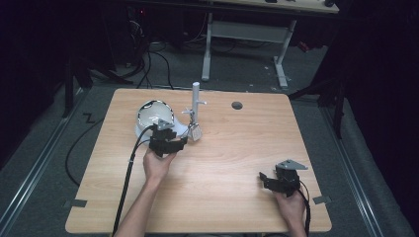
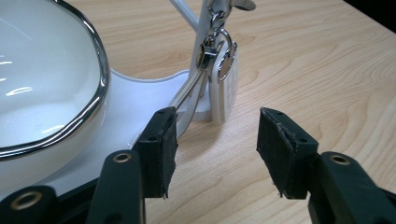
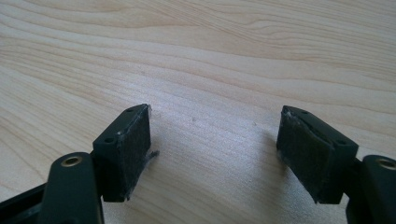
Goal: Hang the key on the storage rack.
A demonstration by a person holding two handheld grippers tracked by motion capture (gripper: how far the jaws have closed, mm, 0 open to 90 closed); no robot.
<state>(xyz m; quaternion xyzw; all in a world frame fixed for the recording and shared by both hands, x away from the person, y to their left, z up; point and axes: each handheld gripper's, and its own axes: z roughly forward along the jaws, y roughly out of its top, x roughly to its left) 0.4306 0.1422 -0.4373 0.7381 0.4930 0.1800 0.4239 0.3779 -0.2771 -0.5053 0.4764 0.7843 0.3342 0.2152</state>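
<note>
Bright lit table (image 1: 237, 163), dark surroundings, glare on bowl (image 2: 42, 84)

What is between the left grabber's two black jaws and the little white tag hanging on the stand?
Just bare wooden table. In the left gripper view, the left gripper stands open, short of the white tag, with nothing between them.

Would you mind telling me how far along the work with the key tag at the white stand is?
Done: the key tag hangs by its ring on the stand. In hand: nothing; the left gripper is open just short of the tag. Left: the right gripper rests open, apart, on the table.
</note>
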